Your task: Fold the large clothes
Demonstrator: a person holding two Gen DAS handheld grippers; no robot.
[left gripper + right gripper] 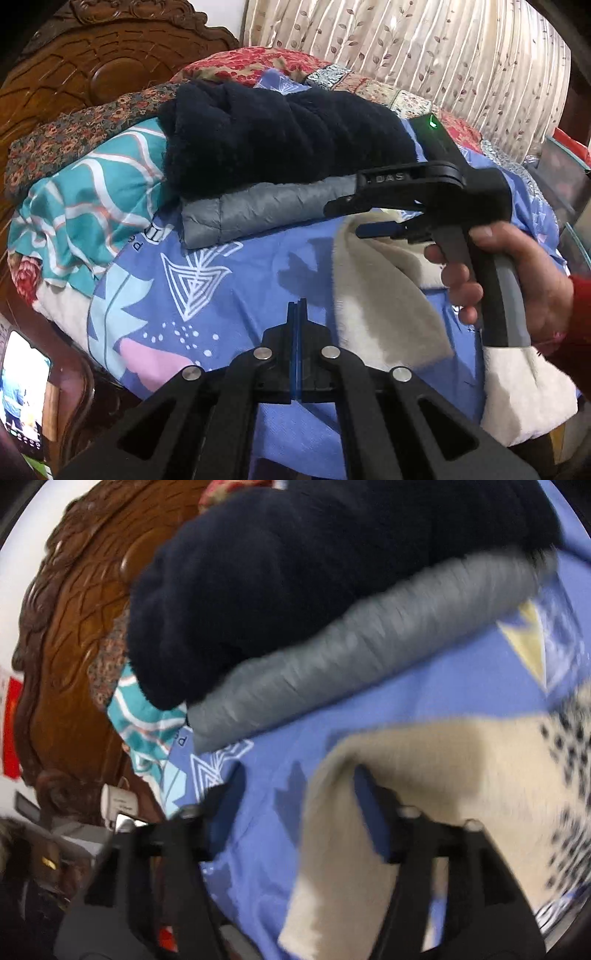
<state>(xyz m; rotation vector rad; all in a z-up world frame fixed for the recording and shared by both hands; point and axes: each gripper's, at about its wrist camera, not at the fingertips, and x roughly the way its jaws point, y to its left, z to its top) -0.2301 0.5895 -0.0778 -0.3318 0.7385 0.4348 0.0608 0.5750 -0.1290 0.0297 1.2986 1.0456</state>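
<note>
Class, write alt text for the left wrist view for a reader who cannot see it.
The shut left gripper hovers empty over a blue patterned bedsheet. Ahead, a hand holds the right gripper open above a cream fleece garment, beside a folded navy fleece stacked on a grey jacket.

Bare blue bedsheet (229, 295) ahead; folded clothes stack (280, 147) and carved headboard (92, 74) beyond.

your right tool (299, 801) stands open over the blue bedsheet (424, 686), the cream garment (461, 775) lying loose between its fingers; beyond it the navy fleece (295, 572) sits on the folded grey jacket (351, 650).
</note>
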